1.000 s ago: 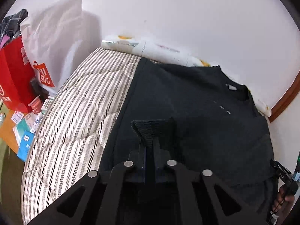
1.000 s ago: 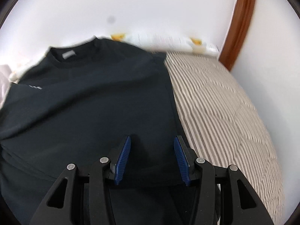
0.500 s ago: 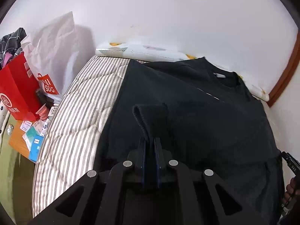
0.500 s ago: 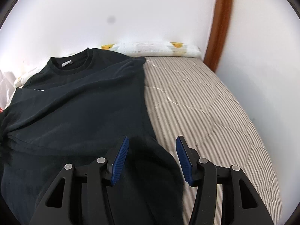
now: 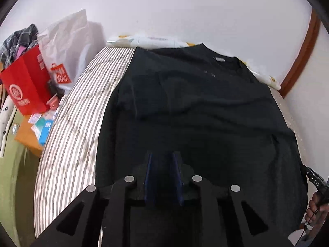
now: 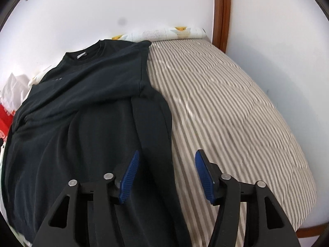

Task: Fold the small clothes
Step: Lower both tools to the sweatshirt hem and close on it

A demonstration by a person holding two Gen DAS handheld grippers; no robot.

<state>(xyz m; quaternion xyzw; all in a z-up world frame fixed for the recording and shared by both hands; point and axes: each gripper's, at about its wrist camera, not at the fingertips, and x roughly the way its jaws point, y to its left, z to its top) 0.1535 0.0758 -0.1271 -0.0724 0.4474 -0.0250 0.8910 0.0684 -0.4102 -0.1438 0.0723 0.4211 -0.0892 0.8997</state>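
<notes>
Nearest the left wrist camera, the left gripper (image 5: 162, 177) has its blue fingers (image 5: 148, 175) a narrow gap apart and opening, with nothing between them; only dark cloth lies beneath; nearest the right wrist camera, the right gripper (image 6: 166, 175) stands about half wide and is also opening, its fingers (image 6: 131, 173) astride the near right edge of the garment without pressing on it; neither has hold of anything.

Beyond them the black sweatshirt (image 5: 195, 111) lies flat on the striped bed (image 6: 236, 107), collar toward the wall; its right sleeve (image 6: 152, 127) is folded in along the body, and the left side looks likewise turned in, a sleeve edge (image 5: 148, 94) showing on the chest; farther off, a rolled towel (image 6: 164, 33) rests against the wall, and a red bag (image 5: 26, 82) and a white bag (image 5: 70, 43) stand to the left.

So the sleeve folds look done and both grippers are letting go; the next move probably calls for taking the hem at two near corners, pinching both layers so the sleeves stay tucked, and carrying it evenly up toward the collar.
</notes>
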